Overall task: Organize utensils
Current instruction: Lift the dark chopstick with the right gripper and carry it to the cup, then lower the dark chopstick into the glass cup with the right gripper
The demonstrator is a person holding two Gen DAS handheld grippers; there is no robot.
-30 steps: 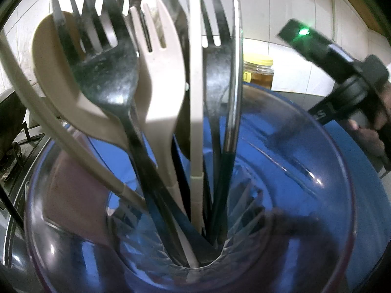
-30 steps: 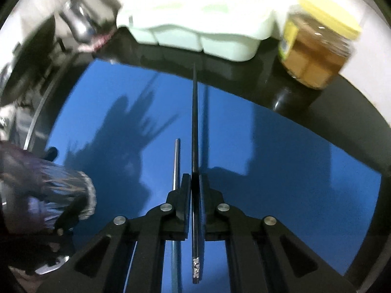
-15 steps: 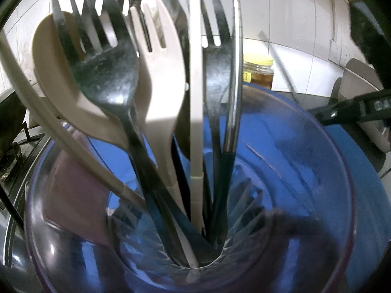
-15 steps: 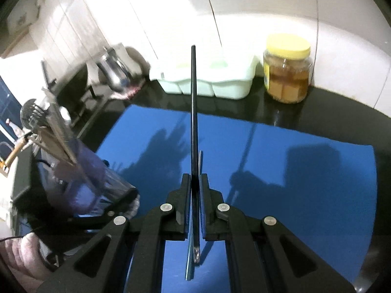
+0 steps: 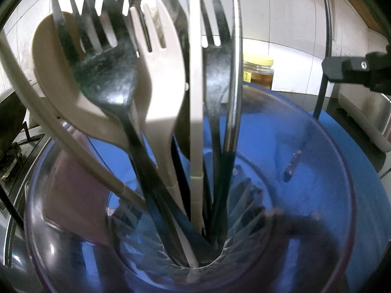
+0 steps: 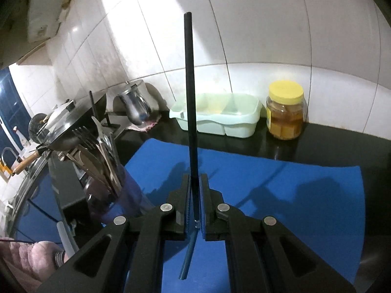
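While you hold the black chopstick (image 6: 190, 92) upright, your right gripper (image 6: 194, 202) is clamped on its lower end, above the blue mat (image 6: 281, 185). Your left gripper is closed around the clear cup (image 5: 317, 171), full of forks (image 5: 102, 73) and spoons (image 5: 53, 68). Behind the mat sit a green tray (image 6: 234, 124) and a yellow-lidded jar (image 6: 285, 112).

No text, number or brand can be read anywhere. The jar (image 6: 285, 112) with the yellow lid, standing just right of the pale green tray (image 6: 217, 114), carries a yellow label (image 6: 268, 118) on its left side, but its print is too small and blurred to make out. In the left wrist view the same label (image 5: 246, 76) shows only a dark smudge.
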